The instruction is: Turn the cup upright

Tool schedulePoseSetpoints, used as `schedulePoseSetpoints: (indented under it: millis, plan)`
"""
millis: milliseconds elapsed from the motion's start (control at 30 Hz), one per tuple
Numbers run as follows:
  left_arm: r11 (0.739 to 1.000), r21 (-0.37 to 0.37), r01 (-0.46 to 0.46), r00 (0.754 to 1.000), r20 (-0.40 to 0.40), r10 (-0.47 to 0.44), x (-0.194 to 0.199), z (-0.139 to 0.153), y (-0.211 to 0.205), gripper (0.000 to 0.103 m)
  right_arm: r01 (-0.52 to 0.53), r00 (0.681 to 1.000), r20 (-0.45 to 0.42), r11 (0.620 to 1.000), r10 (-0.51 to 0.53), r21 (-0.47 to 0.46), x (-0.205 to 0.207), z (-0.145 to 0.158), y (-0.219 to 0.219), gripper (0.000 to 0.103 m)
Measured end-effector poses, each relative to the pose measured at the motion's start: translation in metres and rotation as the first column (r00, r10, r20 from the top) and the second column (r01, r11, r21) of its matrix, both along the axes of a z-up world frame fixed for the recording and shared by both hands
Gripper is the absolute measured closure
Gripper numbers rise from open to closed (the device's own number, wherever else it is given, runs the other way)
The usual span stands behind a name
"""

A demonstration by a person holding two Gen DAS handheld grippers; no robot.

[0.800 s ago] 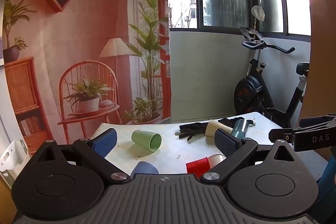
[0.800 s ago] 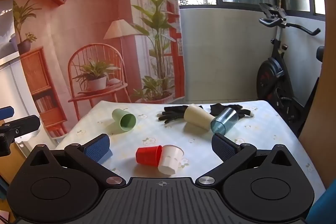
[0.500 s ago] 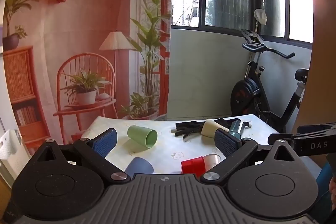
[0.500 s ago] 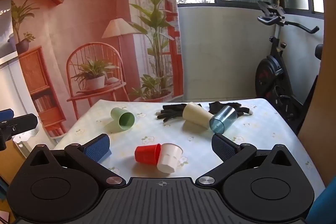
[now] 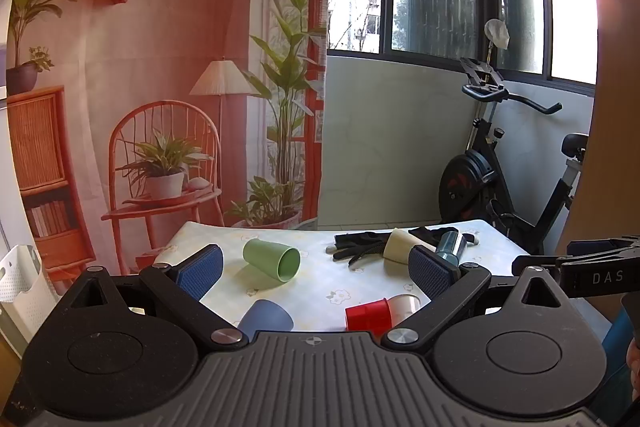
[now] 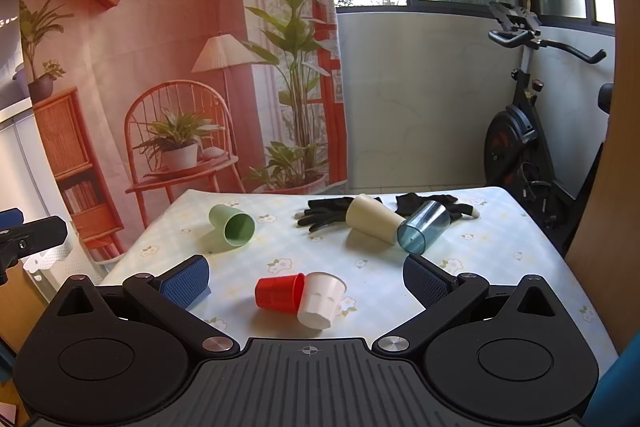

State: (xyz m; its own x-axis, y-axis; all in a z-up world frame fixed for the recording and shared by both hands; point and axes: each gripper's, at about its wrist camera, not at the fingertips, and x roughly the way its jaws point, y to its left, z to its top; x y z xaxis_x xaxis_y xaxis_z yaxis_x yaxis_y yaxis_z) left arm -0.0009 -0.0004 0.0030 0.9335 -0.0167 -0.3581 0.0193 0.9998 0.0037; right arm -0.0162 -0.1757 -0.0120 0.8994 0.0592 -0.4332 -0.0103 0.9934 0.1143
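Several cups lie on their sides on the floral table. A green cup lies at the left, its mouth toward me. A red cup and a white cup lie together in the middle. A cream cup and a clear blue cup lie further back. A blue cup lies near the front in the left wrist view. My left gripper is open and empty above the table's front. My right gripper is open and empty, with the red and white cups between its fingers in view.
Black gloves lie behind the cream cup. An exercise bike stands at the back right. A printed backdrop hangs behind the table. A white basket stands at the left, off the table.
Both views have shifted slightly: the cups sit a little lower in the left wrist view and the blue cup shows more. No cup has moved on the table.
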Motion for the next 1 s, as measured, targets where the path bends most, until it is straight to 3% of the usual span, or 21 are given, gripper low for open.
schedulePoseSetpoints:
  millis: [1000]
  plan:
    - [1.0,0.005,-0.003,1.0,0.006,0.003,-0.0007,-0.0005,0.0016,0.003,0.007,1.0,-0.001,1.0,-0.007,0.0,0.0013,0.0007,0.0041,0.0]
